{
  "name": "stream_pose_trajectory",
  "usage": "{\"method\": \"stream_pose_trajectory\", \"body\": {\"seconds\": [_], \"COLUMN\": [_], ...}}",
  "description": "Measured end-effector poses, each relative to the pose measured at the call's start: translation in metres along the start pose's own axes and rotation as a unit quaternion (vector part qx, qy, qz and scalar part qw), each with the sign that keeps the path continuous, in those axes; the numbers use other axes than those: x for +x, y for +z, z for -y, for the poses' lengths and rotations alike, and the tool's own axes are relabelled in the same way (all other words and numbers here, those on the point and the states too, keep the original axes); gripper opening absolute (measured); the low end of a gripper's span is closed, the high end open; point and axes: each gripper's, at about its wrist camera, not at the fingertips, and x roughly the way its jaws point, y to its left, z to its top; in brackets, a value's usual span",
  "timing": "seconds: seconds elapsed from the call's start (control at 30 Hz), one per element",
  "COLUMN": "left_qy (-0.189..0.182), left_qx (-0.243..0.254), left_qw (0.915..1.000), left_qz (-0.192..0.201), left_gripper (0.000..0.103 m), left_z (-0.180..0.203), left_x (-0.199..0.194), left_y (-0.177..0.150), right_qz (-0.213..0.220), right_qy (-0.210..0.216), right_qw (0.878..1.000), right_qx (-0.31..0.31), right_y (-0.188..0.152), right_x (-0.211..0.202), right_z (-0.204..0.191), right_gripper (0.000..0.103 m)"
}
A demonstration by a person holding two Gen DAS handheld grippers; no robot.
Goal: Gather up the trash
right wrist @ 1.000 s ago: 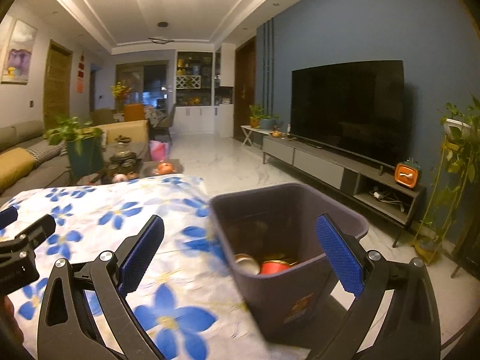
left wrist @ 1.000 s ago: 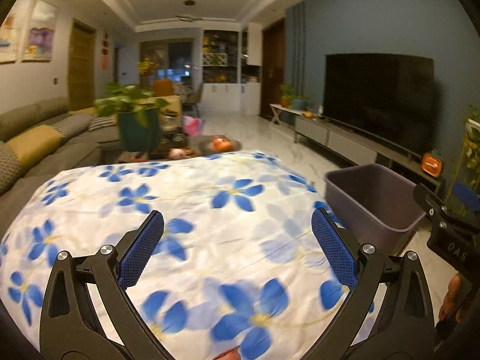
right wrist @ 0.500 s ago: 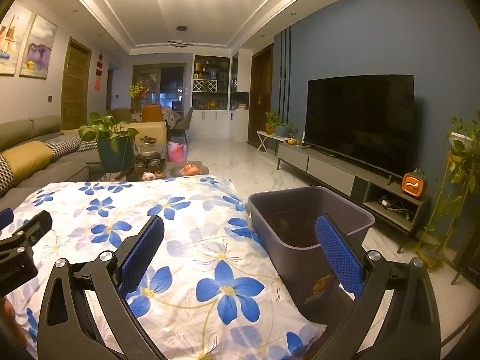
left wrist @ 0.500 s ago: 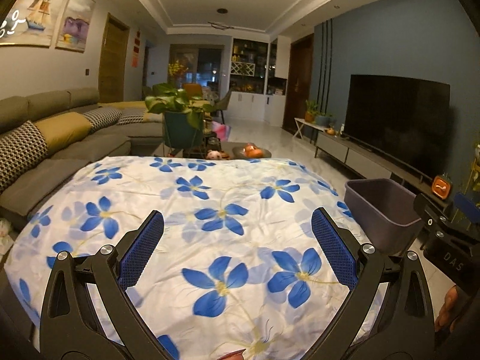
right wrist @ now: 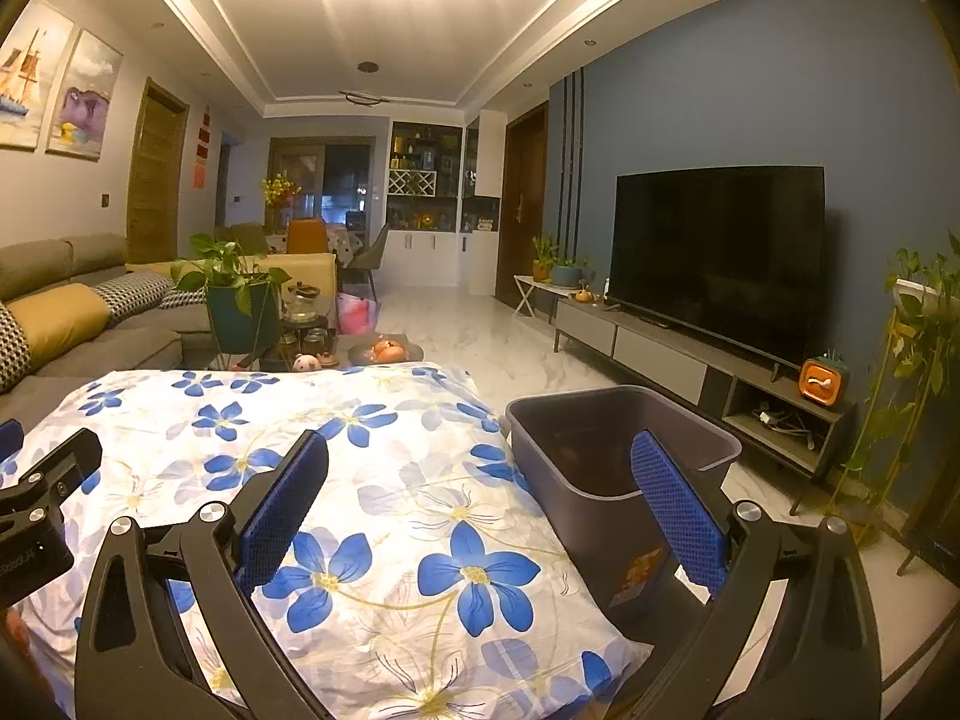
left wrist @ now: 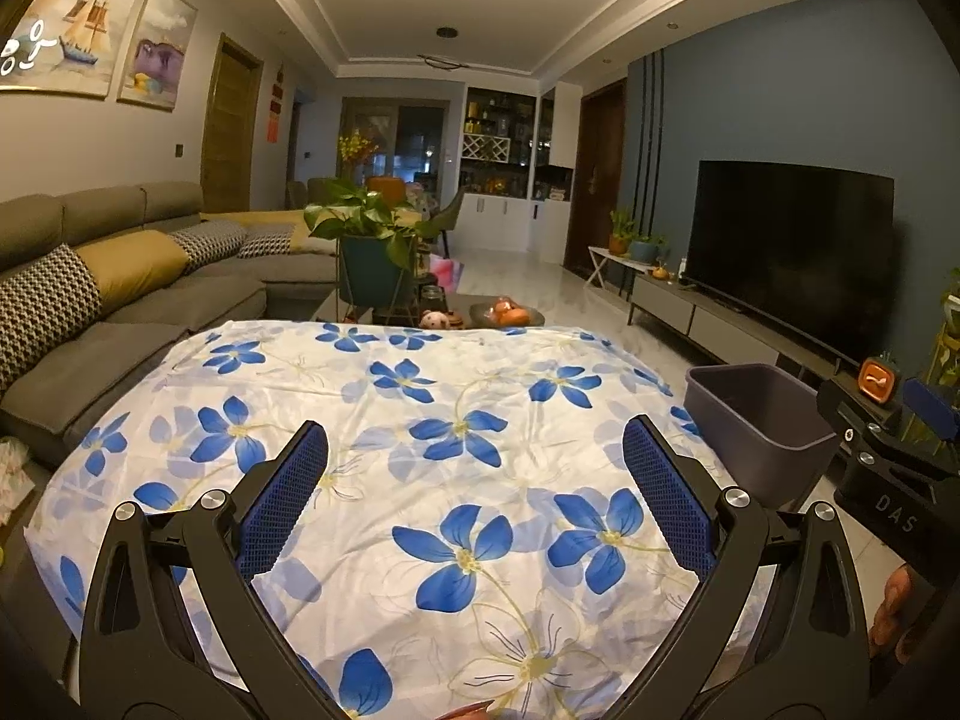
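Observation:
A dark grey bin (right wrist: pixel 618 468) stands on the floor at the right edge of a table covered with a white cloth with blue flowers (left wrist: pixel 420 420); the bin (left wrist: pixel 756 420) also shows at the right of the left wrist view. Its contents are hidden from here. My left gripper (left wrist: pixel 477 480) hangs open over the near half of the cloth, nothing between its fingers. My right gripper (right wrist: pixel 480 492) is open too, straddling the table's right edge and the bin's near wall. No loose trash shows on the cloth.
A grey sofa (left wrist: pixel 108 300) runs along the left. Beyond the table stand a potted plant (left wrist: pixel 372 252) and a dish of fruit (left wrist: pixel 507 315). A TV (right wrist: pixel 720 258) on a low cabinet lines the right wall, with a tall plant stand (right wrist: pixel 918 360) near it.
Both grippers have pulled back and risen from the table and bin; more of the cloth shows and the bin looks smaller. The cans seen inside the bin earlier are out of sight.

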Motion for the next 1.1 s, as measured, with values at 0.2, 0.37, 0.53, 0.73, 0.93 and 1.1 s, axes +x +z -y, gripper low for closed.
{"method": "stream_pose_trajectory", "body": {"seconds": [0.2, 0.37, 0.53, 0.73, 0.93, 1.1], "left_qy": [-0.001, -0.004, -0.007, -0.007, -0.008, -0.007], "left_qx": [0.002, 0.001, 0.003, 0.006, 0.007, 0.007], "left_qw": [1.0, 1.0, 1.0, 0.9999, 0.9999, 0.9999], "left_qz": [0.003, 0.007, 0.005, 0.005, 0.005, 0.005], "left_gripper": [0.097, 0.097, 0.097, 0.097, 0.097, 0.097], "left_z": [0.002, 0.004, 0.007, 0.01, 0.011, 0.011], "left_x": [-0.003, -0.004, -0.002, -0.001, -0.001, -0.001], "left_y": [0.002, 0.005, 0.006, 0.007, 0.008, 0.008], "right_qz": [0.0, 0.001, 0.001, 0.0, 0.0, 0.0], "right_qy": [0.0, -0.001, -0.001, -0.001, -0.001, 0.0], "right_qw": [1.0, 1.0, 1.0, 1.0, 1.0, 1.0], "right_qx": [0.0, 0.002, 0.002, 0.004, 0.006, 0.007], "right_y": [0.0, -0.001, -0.001, 0.001, 0.001, 0.001], "right_x": [0.0, -0.001, -0.001, 0.0, 0.001, 0.001], "right_z": [0.0, 0.0, 0.001, 0.001, 0.004, 0.005], "right_gripper": [0.097, 0.097, 0.097, 0.097, 0.097, 0.097]}}
